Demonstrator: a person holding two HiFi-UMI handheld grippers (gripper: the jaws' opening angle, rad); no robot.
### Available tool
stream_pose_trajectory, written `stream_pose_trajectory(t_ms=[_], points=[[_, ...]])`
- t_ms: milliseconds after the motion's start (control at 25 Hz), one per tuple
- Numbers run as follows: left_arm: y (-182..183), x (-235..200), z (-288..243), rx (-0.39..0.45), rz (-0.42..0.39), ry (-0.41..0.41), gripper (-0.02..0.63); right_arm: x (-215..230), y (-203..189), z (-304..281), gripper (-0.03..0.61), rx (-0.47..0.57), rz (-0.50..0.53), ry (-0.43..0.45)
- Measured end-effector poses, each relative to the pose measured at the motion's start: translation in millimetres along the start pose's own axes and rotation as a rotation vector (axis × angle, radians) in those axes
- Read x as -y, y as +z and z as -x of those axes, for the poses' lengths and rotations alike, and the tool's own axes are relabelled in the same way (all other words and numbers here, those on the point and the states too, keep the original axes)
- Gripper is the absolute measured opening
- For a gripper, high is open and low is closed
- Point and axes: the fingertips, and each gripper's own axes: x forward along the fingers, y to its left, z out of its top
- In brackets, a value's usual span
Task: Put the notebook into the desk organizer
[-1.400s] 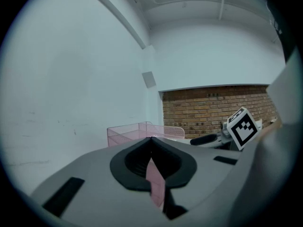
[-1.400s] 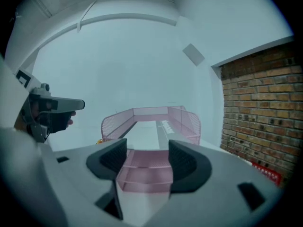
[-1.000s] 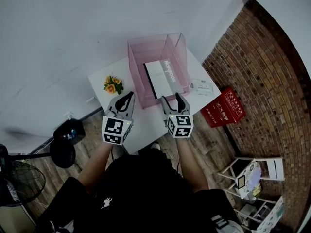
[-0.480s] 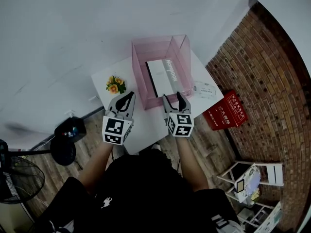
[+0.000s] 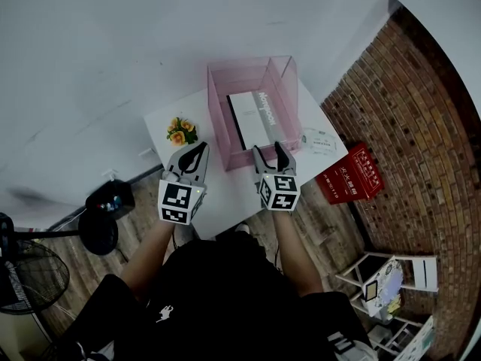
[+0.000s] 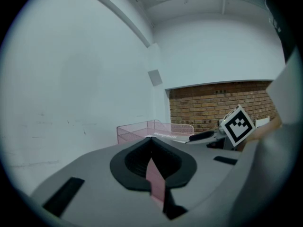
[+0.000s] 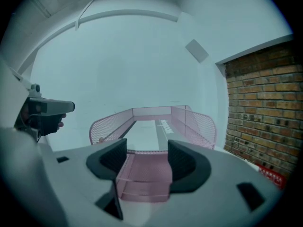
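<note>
White notebook with grey spine [image 5: 255,119]: lies flat inside pink mesh desk organizer [image 5: 222,126] on white table [image 5: 225,190]. Left gripper [image 5: 197,150]: jaws closed, empty. Right gripper [image 5: 267,153]: jaws wide, empty, facing organizer's near wall. Placement judged complete; withdraw straight back, avoid nudging wall.

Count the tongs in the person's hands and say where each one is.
2. The left tongs are over the white table, near the flowers, shut. The right tongs are at the pink organizer's near wall, open. None looks hidden.
</note>
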Motion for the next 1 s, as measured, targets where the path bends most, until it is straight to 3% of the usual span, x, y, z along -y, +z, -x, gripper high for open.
stream_pose_trajectory(t_ms=[480,1000], points=[[-3,8,18,0.018,0.031,-0.036,0.003,-10,4,45,0.260,0.034,-0.062,-0.015],[0,35,45,0.057,0.077,-0.053,0.003,-17,30,105,0.005,0.140,-0.092,0.027]])
